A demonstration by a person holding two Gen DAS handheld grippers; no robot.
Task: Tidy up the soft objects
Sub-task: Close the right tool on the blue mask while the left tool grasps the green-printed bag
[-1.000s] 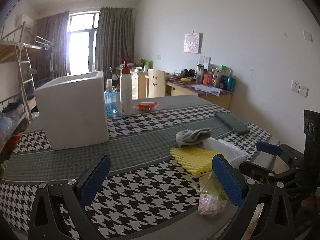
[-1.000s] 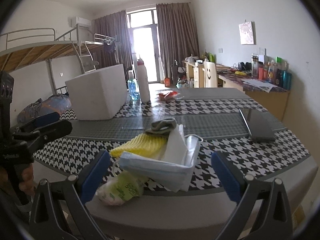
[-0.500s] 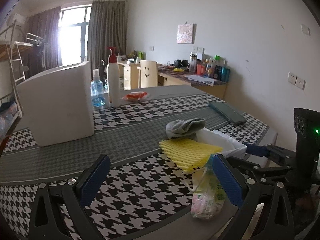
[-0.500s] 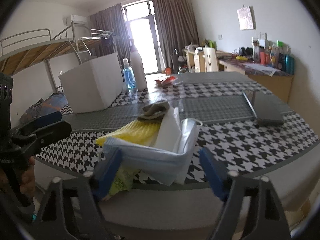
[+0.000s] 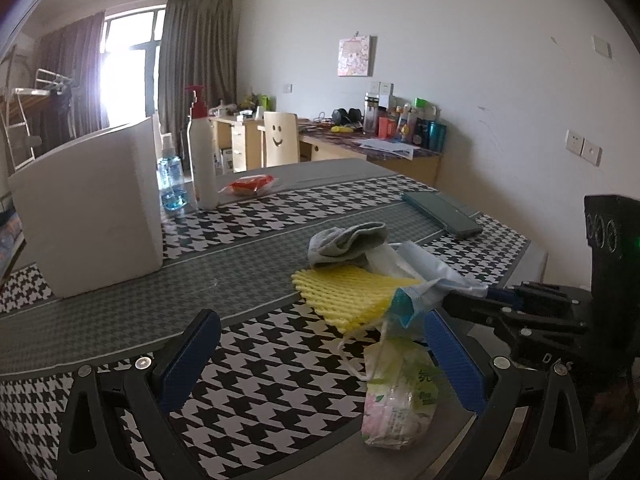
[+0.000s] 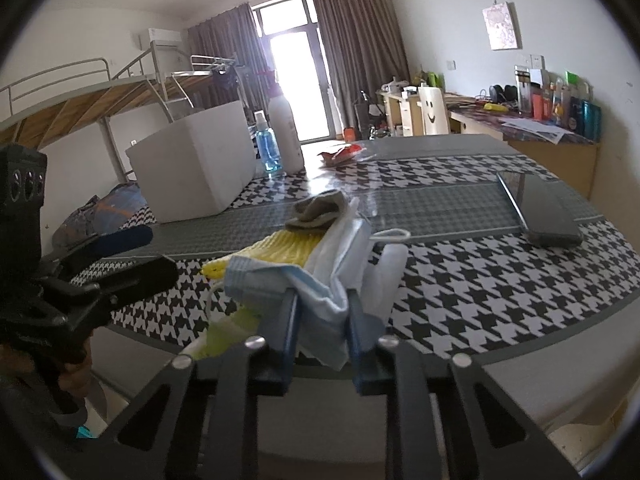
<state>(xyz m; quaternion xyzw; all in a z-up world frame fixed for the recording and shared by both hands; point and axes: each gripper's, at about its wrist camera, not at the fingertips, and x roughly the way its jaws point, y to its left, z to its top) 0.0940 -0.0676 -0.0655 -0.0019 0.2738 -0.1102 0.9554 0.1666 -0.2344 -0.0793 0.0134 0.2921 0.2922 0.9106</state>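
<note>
Right wrist view: my right gripper point(image 6: 320, 320) has just been closing, and its blue pads now pinch a crumpled light-blue face mask point(image 6: 296, 280) at the near edge of the houndstooth tablecloth point(image 6: 480, 280). The mask bunches up between the two fingers, its white ear loop point(image 6: 394, 234) lying on the cloth behind it. Just beyond it sit a yellow foam net sleeve point(image 6: 280, 246) and a grey sock point(image 6: 320, 210), the sock resting against the far end of the sleeve. A clear plastic bag point(image 6: 386, 276) lies to the right of the mask, touching it.

From the left wrist view, my left gripper point(image 5: 320, 360) hovers over the table edge with its jaws wide apart and nothing between the pads. A small tissue pack point(image 5: 398, 404) with green and pink print lies by its right finger, near the table's rim; I cannot tell whether they touch. My right gripper point(image 5: 492, 294) reaches in from the right side, clamped on the mask point(image 5: 444, 276).

Farther back on the table stand a white foam box point(image 5: 92, 208), a blue spray bottle point(image 5: 171, 184) and a white pump bottle point(image 5: 202, 152) with a red top, close together. A red snack packet point(image 5: 248, 184) lies beside them, and a dark flat case point(image 5: 440, 212) rests well apart near the far right edge.
</note>
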